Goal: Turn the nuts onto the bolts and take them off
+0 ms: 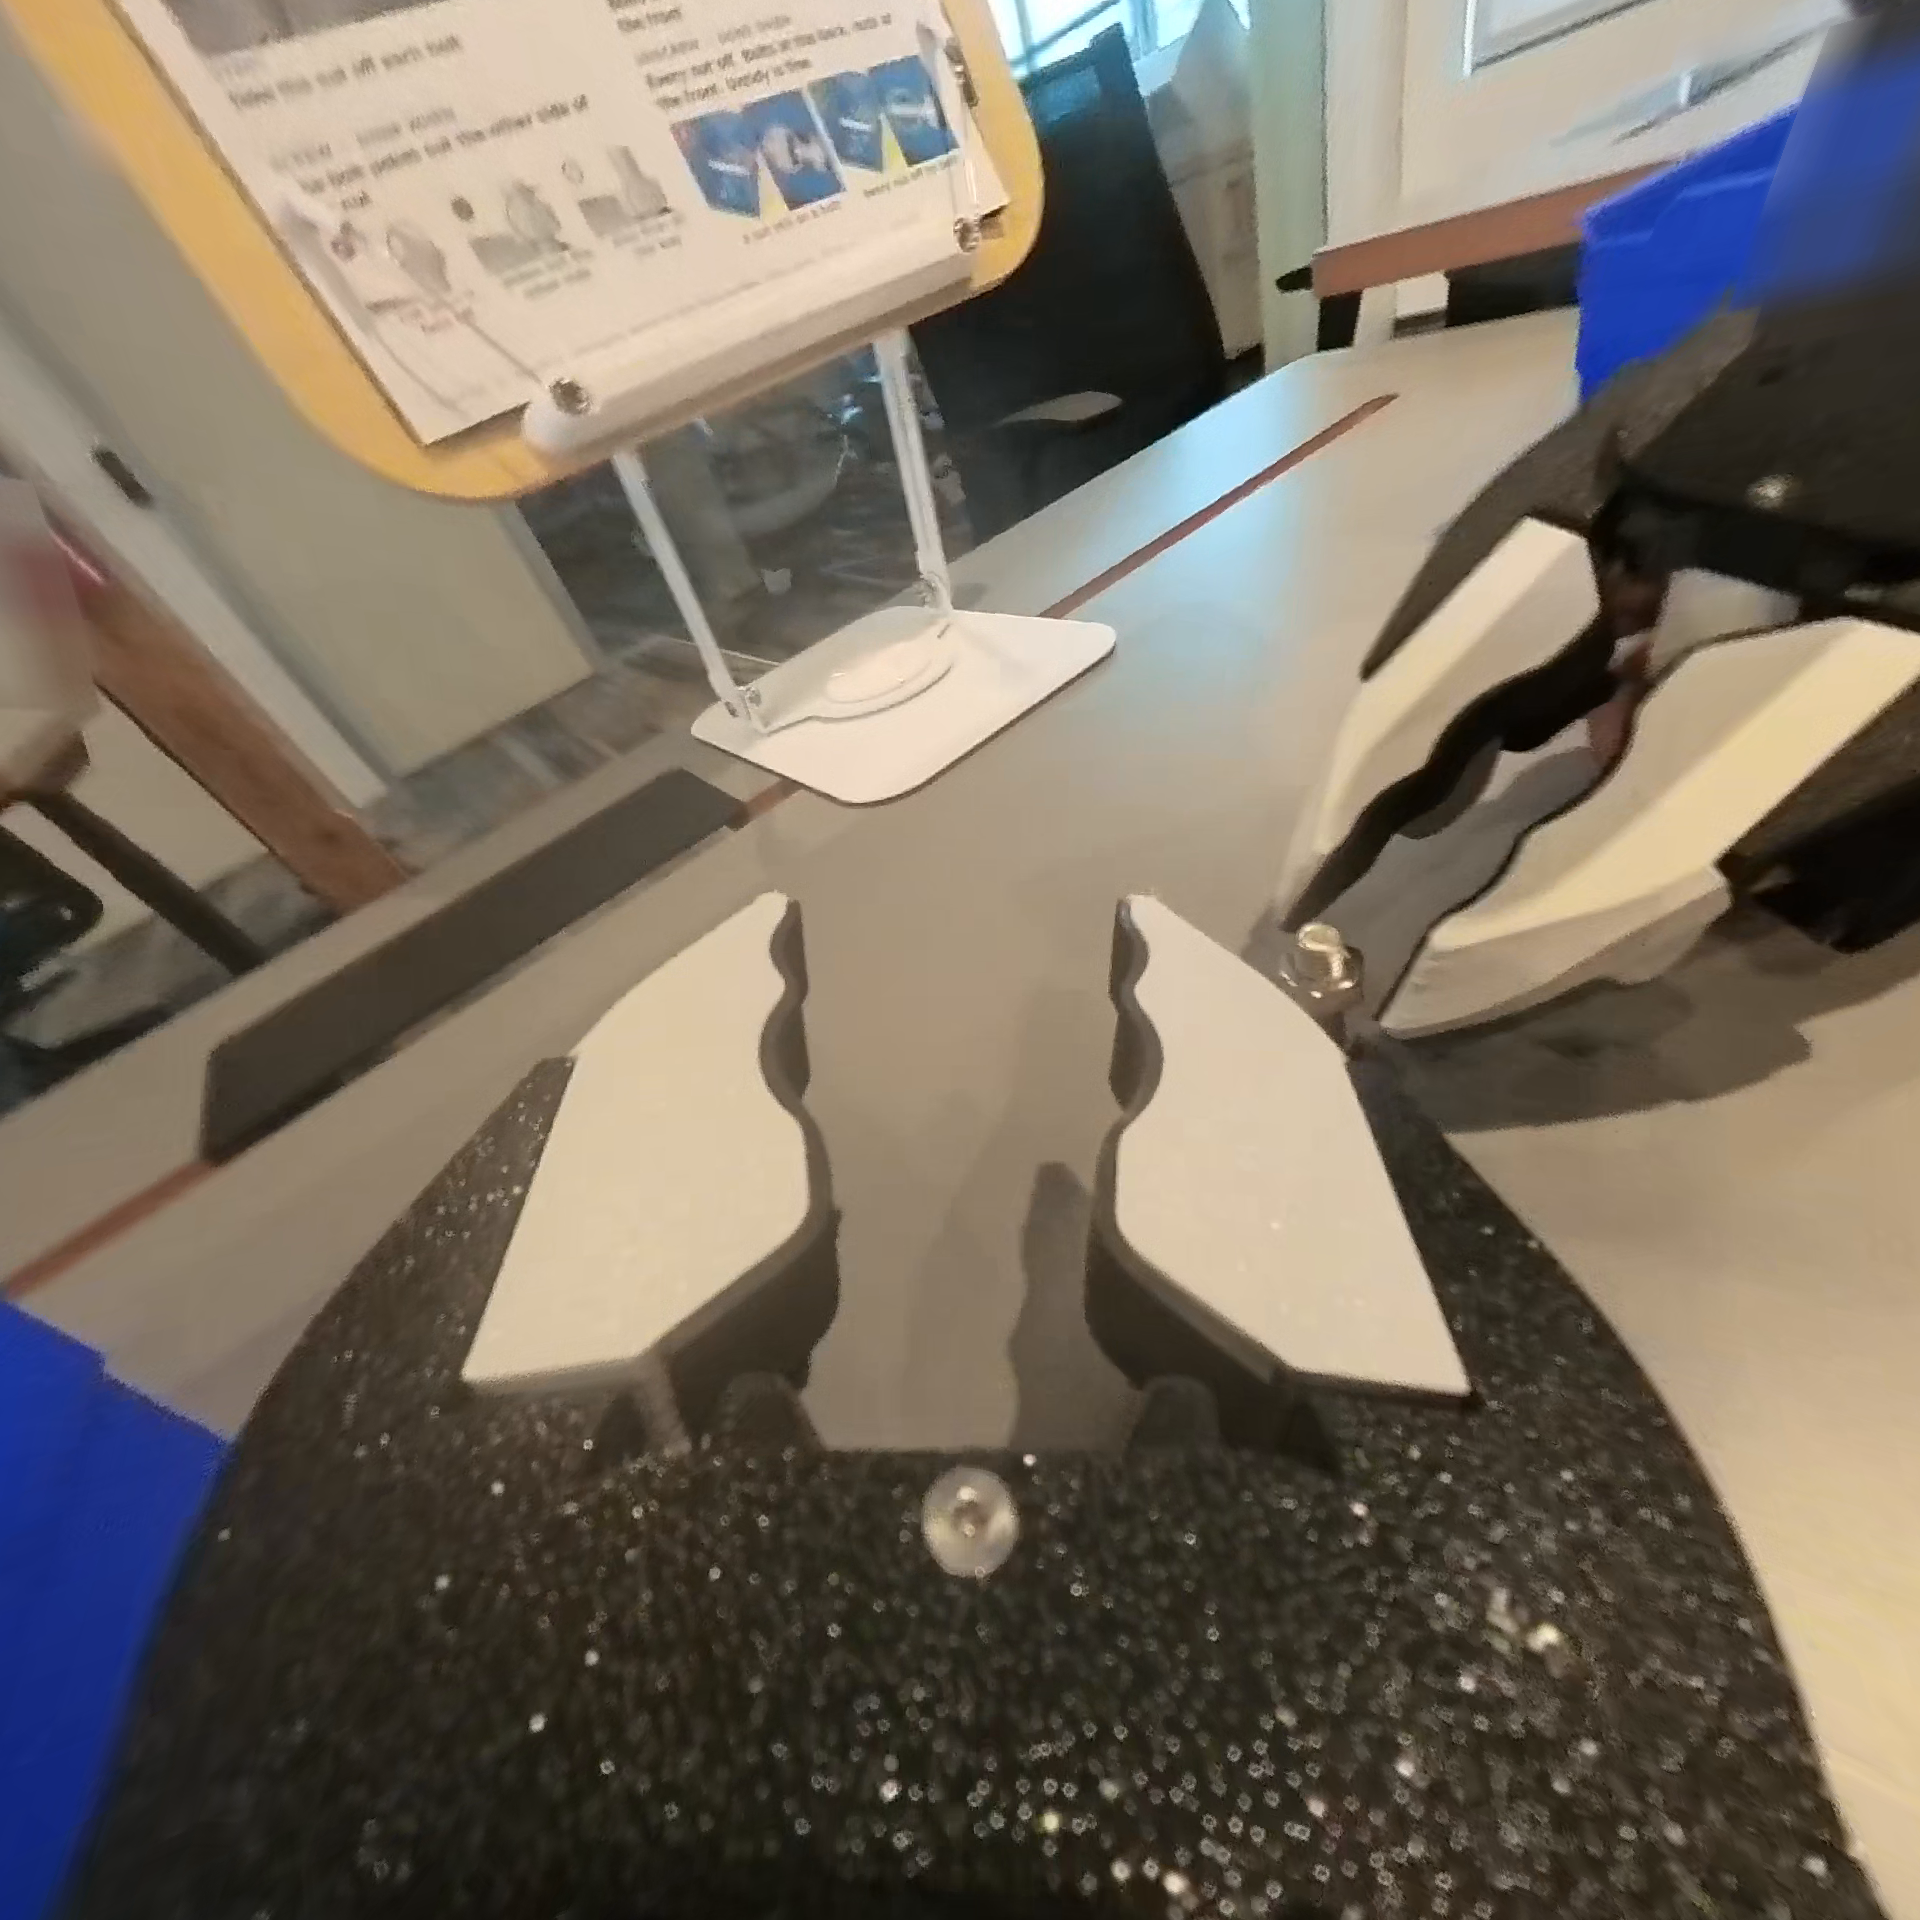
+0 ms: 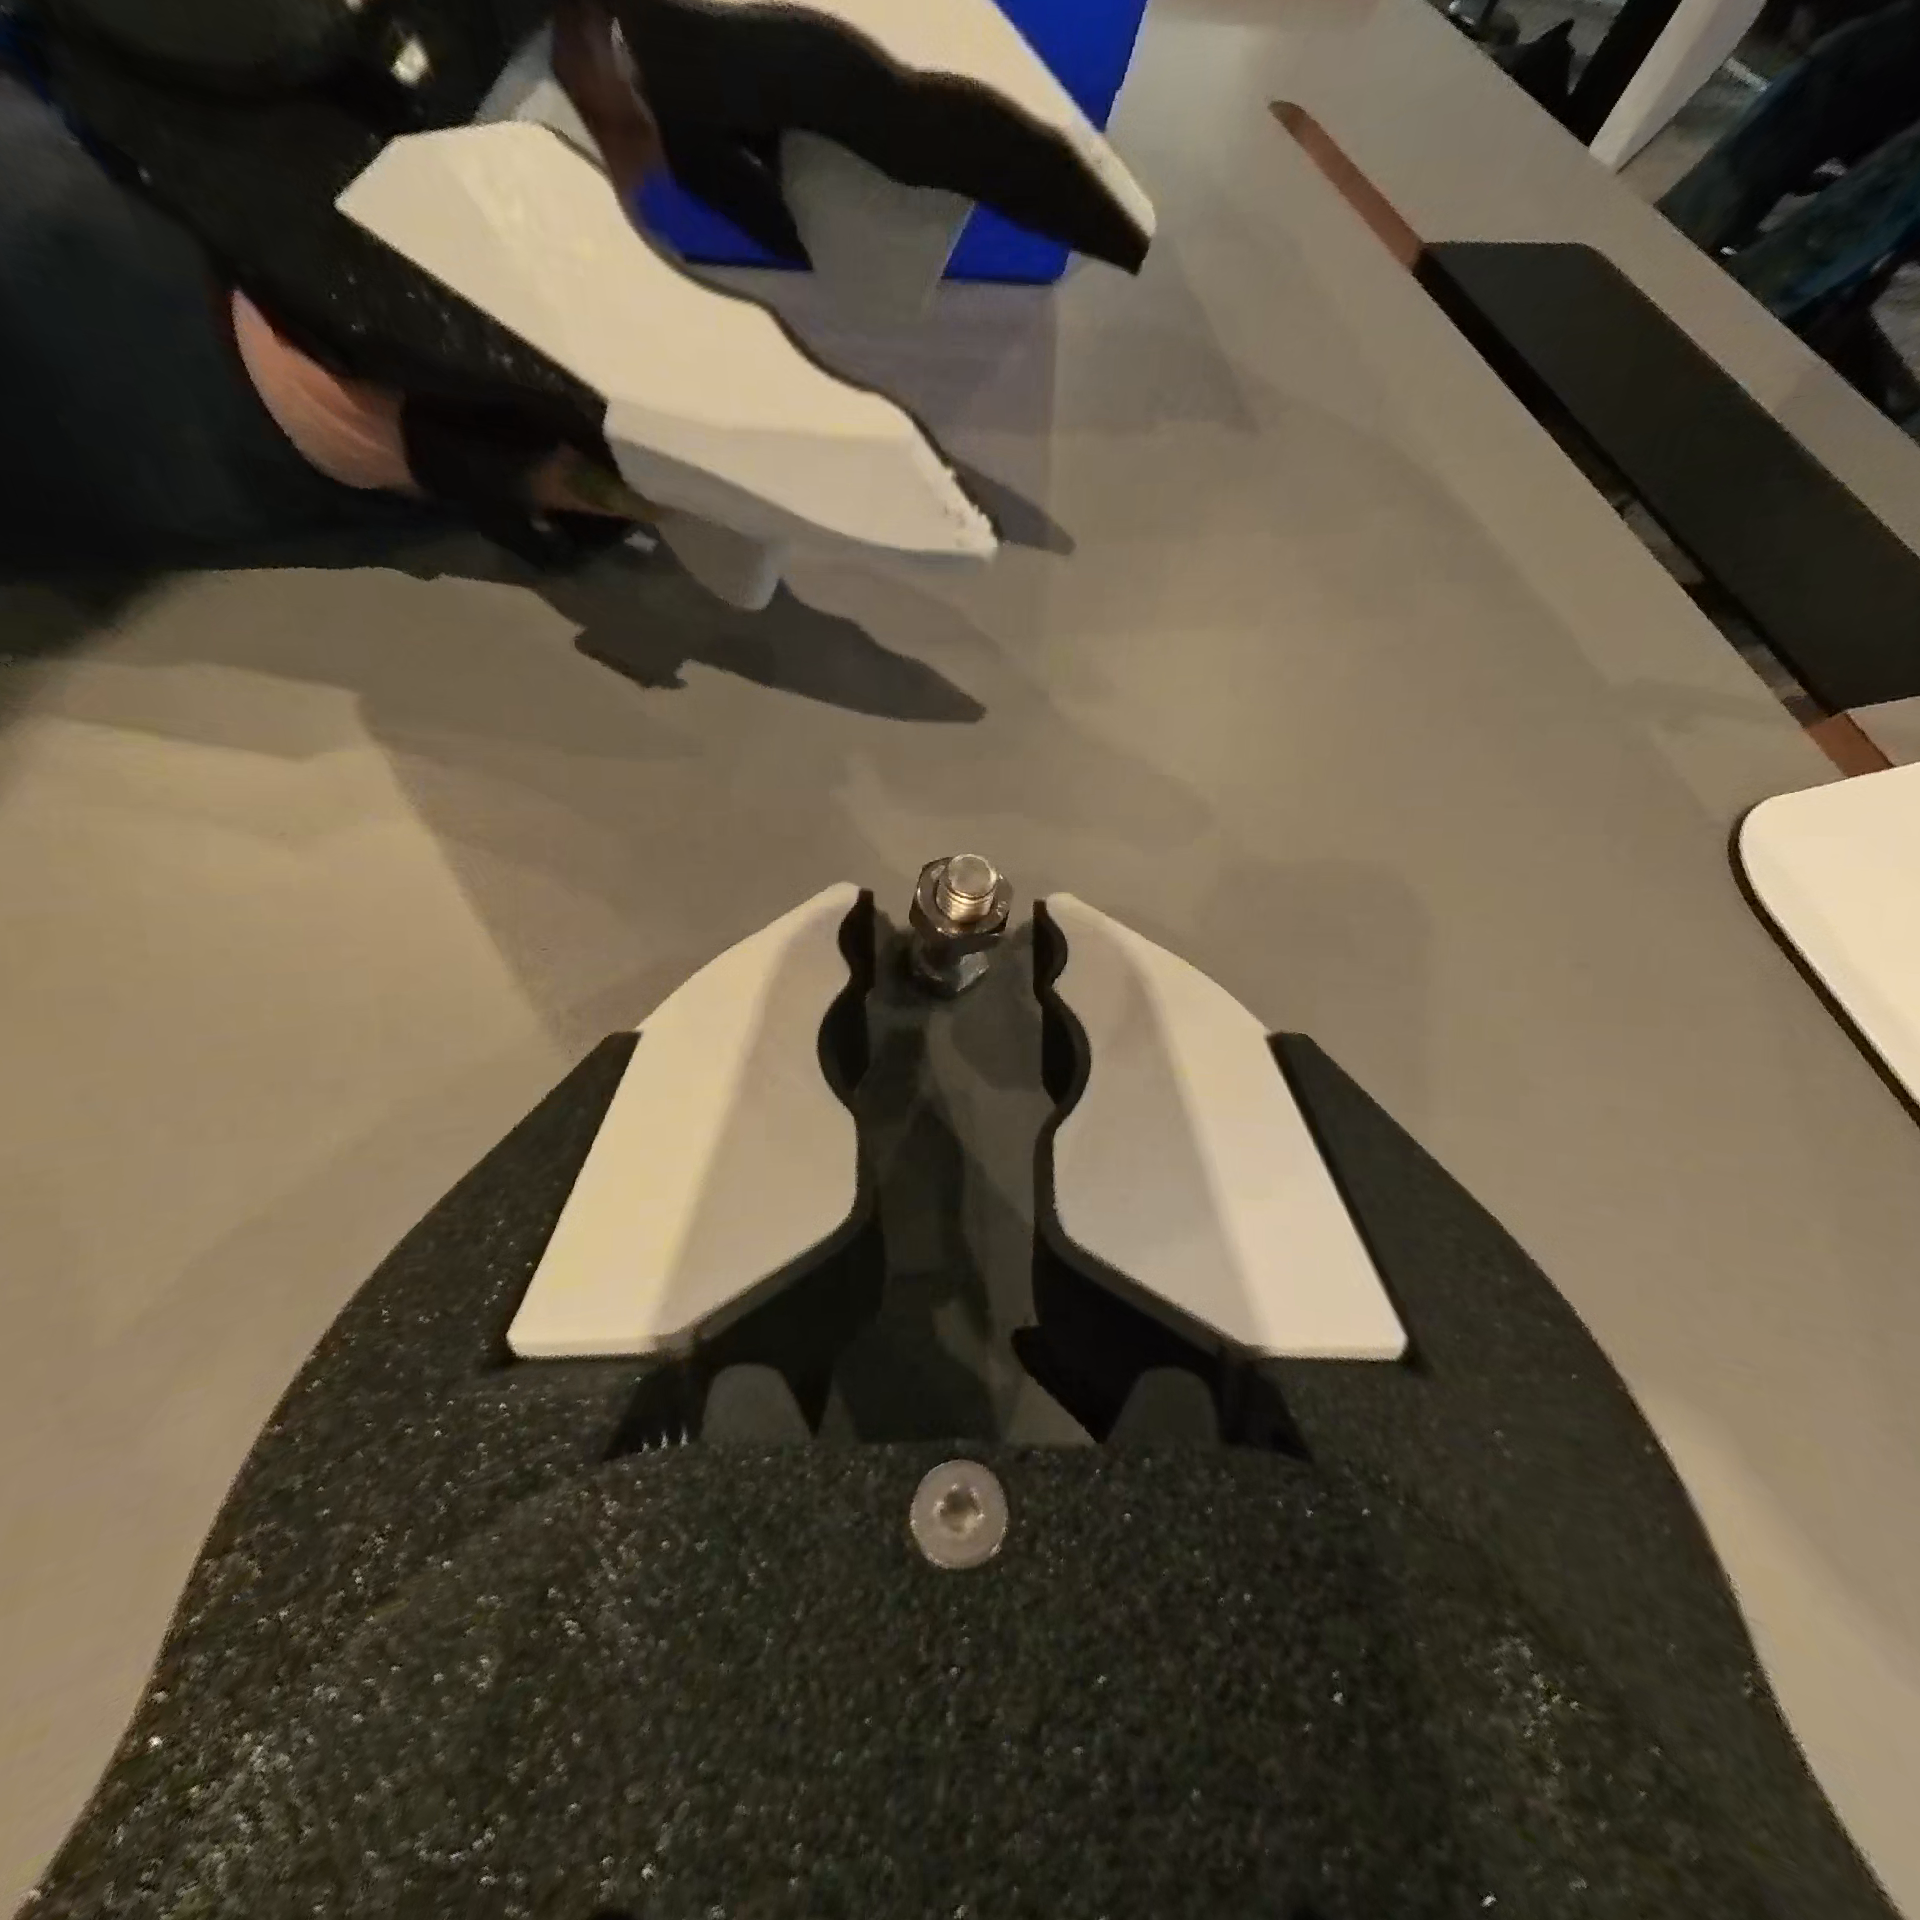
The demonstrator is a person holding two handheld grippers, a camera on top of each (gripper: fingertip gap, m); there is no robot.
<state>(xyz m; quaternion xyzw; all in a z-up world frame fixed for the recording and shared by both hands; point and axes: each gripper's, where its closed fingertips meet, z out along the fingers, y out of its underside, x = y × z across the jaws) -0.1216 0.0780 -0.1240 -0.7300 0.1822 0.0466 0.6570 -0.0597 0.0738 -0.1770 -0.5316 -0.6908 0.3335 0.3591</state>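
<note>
A steel bolt [image 2: 961,940] stands upright on the grey table [image 2: 520,935], with a hex nut [image 2: 961,916] near its top. My right gripper [image 2: 948,909] is open, its fingertips close on either side of the nut with thin gaps showing. In the left wrist view the bolt and nut [image 1: 1320,961] sit just right of my left gripper [image 1: 956,930], which is open and empty above the table. The right gripper [image 1: 1351,966] reaches in there from the right. The left gripper [image 2: 1039,384] also shows at the upper left of the right wrist view.
A document stand with a white base [image 1: 914,707] and a yellow-edged sheet holder [image 1: 623,208] stands farther along the table. A black strip [image 1: 468,977] lies along the table's seam. A blue box [image 2: 1018,239] is behind the left gripper. The stand's base corner [image 2: 1849,935] is at the right.
</note>
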